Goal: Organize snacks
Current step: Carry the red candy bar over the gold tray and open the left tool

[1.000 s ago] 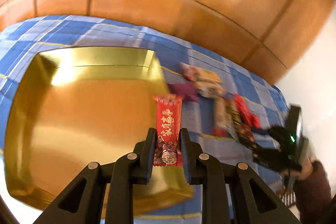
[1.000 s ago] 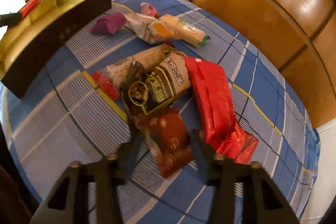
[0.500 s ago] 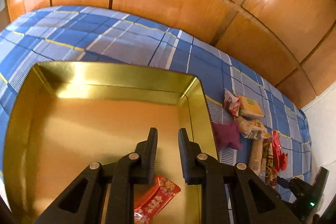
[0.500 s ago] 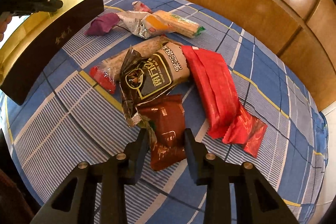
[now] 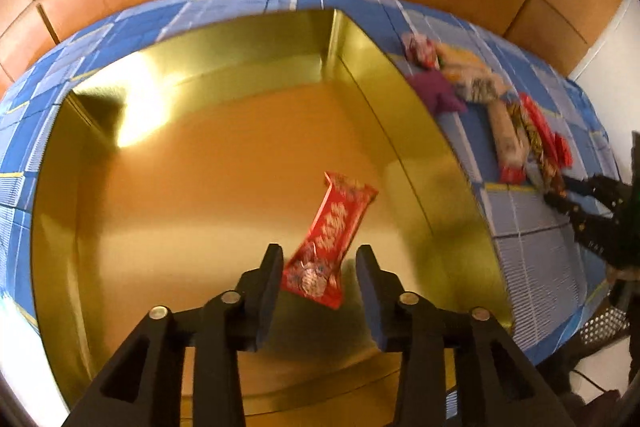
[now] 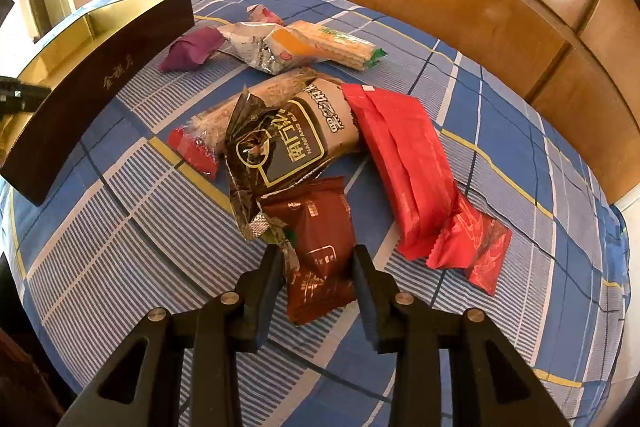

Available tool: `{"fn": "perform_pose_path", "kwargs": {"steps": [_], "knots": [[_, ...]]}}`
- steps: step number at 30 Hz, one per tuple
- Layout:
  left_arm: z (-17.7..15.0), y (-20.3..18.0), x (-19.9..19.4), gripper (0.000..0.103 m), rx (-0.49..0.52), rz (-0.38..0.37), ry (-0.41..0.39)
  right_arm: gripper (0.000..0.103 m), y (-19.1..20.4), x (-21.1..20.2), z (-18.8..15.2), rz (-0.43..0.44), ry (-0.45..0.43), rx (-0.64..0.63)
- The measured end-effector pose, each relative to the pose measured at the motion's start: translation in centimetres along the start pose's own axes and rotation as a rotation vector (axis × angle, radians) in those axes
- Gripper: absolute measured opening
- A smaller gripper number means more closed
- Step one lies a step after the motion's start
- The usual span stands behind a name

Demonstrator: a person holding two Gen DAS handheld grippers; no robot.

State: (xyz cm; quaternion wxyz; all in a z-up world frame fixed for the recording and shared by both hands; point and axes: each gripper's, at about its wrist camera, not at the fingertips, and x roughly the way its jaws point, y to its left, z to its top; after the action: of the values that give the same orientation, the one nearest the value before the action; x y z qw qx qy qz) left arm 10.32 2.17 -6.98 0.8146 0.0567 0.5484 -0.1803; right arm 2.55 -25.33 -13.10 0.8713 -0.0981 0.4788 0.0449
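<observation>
Right wrist view: right gripper [image 6: 316,267] spread wide, straddling the dark red snack packet [image 6: 316,247] on the blue checked table [image 6: 120,227], its long axis along the fingers, ready to pinch.

Box left, loose snacks right, all on the cloth.
One wrapper [image 5: 330,233] lies in the box [image 5: 384,99], toward its right wall; a pile of packets [image 6: 304,131] lies on the cloth [image 6: 120,227] right of the box, nearest packet [image 6: 320,247] foremost.
</observation>
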Motion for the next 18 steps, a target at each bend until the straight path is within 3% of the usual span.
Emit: {"fn": "perform_pose_path", "kwargs": {"steps": [3,6,12,18], "knots": [[0.1,-0.5,0.6,0.039,0.016,0.000,0.014,0.037,0.0,-0.1,-0.1,-0.002,-0.004,0.006],[1.1,-0.4,1.7,0.023,0.011,0.012,0.034,0.036,0.0,-0.1,-0.2,-0.008,-0.009,0.008],[5.3,-1.1,3.2,0.021,-0.019,0.029,0.011,0.036,0.0,-0.3,-0.5,-0.009,-0.022,0.019],[9.6,-0.5,3.7,0.022,-0.136,0.039,-0.076,0.036,-0.5,-0.2,-0.5,0.011,-0.016,0.040]]}}
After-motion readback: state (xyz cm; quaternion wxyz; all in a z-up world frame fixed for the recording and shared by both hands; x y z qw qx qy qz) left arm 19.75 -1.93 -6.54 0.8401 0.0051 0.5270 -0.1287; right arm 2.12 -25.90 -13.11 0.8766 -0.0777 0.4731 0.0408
